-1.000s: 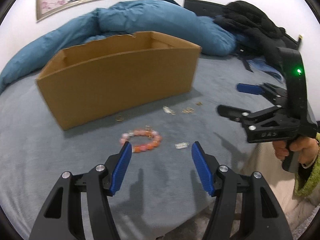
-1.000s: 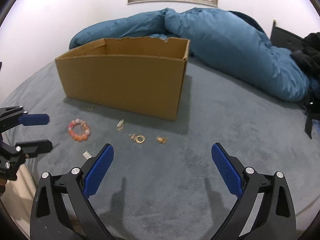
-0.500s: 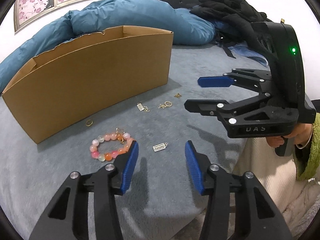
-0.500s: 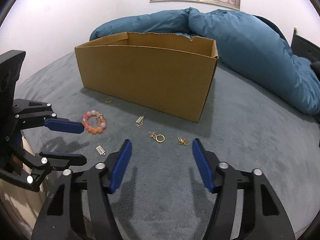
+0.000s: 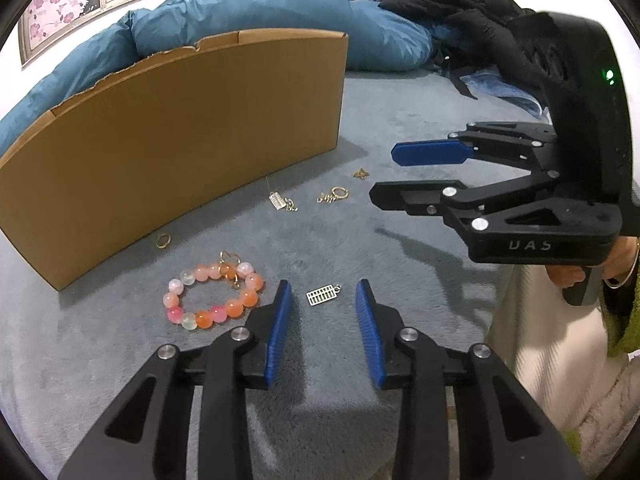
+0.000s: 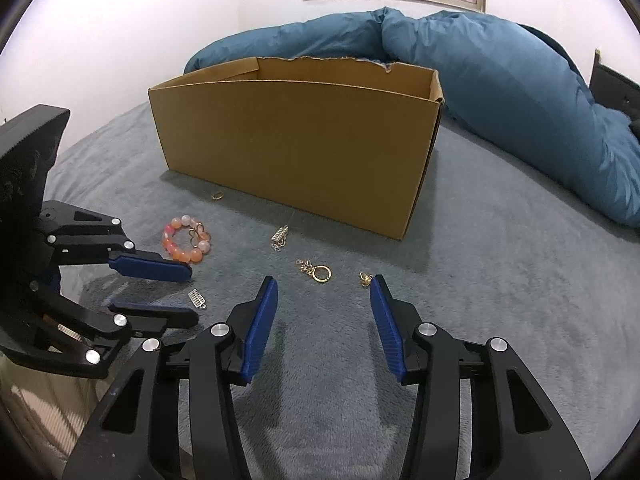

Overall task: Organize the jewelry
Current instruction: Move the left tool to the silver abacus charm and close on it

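Jewelry lies on a grey blanket [image 5: 400, 120] in front of an open cardboard box [image 5: 180, 140] [image 6: 296, 152]. My left gripper [image 5: 324, 284] [image 6: 192, 294] hangs low with its jaws closing; a small silver abacus charm [image 5: 322, 295] [image 6: 197, 298] lies between the fingertips, untouched. A pink and orange bead bracelet [image 5: 216, 298] [image 6: 186, 238] sits just left of it. My right gripper [image 6: 324, 280] [image 5: 383, 174] is closing too, with a gold ring clasp on a chain [image 6: 318, 272] [image 5: 335, 195] just ahead of its tips and a small gold charm [image 6: 365, 278] [image 5: 361, 174] beside its right fingertip.
A gold ring [image 5: 163, 241] [image 6: 217, 195] and a silver charm with chain [image 5: 280, 202] [image 6: 280, 236] lie by the box. A blue duvet [image 6: 500, 80] and black clothes [image 5: 472, 12] are piled behind. A hand [image 5: 572, 276] in a green sleeve holds the right gripper at the bed's edge.
Both grippers' jaws have narrowed. The left gripper has dropped and moved forward until its tips flank the silver abacus charm. The right gripper now sits closer to the gold pieces.
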